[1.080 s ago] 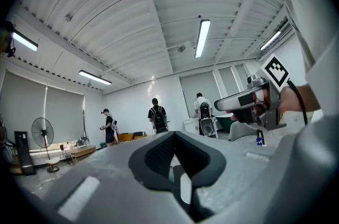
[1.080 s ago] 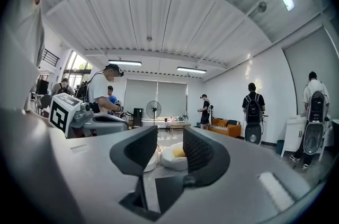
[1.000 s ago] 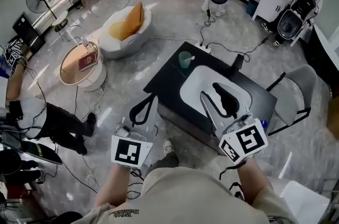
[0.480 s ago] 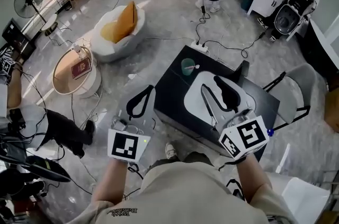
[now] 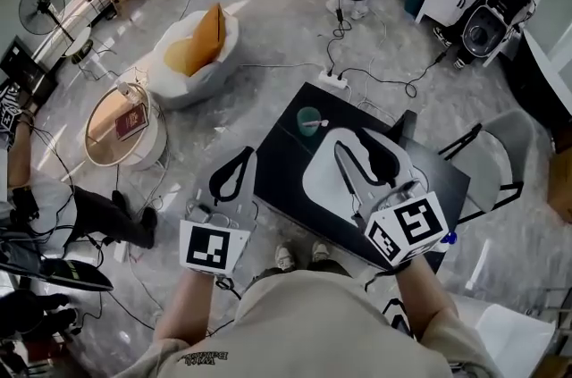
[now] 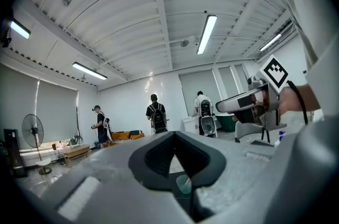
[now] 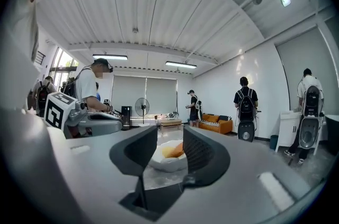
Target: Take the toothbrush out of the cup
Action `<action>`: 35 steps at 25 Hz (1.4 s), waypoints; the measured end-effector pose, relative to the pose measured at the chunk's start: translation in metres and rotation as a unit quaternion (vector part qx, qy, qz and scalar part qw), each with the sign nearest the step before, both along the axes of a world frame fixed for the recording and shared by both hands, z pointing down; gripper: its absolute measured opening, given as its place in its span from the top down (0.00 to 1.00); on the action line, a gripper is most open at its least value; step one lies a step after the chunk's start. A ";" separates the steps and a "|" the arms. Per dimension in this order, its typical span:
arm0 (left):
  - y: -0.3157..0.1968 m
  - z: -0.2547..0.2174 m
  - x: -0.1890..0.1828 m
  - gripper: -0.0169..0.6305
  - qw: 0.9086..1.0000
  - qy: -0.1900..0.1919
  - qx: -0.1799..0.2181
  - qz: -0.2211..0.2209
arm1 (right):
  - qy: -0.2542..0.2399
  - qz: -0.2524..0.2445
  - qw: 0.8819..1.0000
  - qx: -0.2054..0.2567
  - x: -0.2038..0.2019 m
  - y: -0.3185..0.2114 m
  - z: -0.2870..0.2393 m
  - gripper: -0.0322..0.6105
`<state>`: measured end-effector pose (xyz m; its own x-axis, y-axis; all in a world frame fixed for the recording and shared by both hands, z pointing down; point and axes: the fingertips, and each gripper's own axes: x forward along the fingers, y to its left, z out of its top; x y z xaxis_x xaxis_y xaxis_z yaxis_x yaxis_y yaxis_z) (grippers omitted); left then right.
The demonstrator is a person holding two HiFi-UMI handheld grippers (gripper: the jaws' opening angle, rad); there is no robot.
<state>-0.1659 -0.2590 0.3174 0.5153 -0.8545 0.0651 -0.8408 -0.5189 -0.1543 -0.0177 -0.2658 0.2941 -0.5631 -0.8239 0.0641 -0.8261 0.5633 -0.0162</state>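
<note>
Over the near edge of the black table [image 5: 279, 155] I have both grippers out front, forearms roughly parallel, jaws pointing away from the body and marker cubes facing up.

The left gripper [image 5: 247, 155] hangs just off the table's left side, above the floor. Its jaws are closed tip to tip in a loop with nothing gripped. Its own view shows the tips meeting.

The right gripper [image 5: 354, 149] sits over the white mat [image 5: 320, 181] on the table. Its jaws are spread with a clear gap and nothing in it. In the right gripper view the gap frames only a distant white beanbag [image 7: 168, 158] with an orange cushion.

The cup [image 5: 308, 119] is green and upright near the table's far-left corner, just beyond the mat's far edge, well ahead of both grippers and touching neither. The toothbrush [image 5: 315, 124] stands in it, with a pale handle leaning over the rim toward the right. The brush head is too small to resolve. In the left gripper view the cup shows small and far off through the closed loop.
</note>
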 end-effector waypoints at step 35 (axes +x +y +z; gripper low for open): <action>-0.156 0.198 0.031 0.97 0.989 -0.042 -0.142 0.006 | 0.032 0.045 0.981 -0.185 0.008 -0.193 0.267 0.71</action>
<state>-0.1348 -0.4155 0.5153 0.5076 -0.7897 0.3445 -0.8252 -0.5606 -0.0690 -0.0098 -0.4592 0.5608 -0.4747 -0.7833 0.4014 -0.8778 0.4543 -0.1518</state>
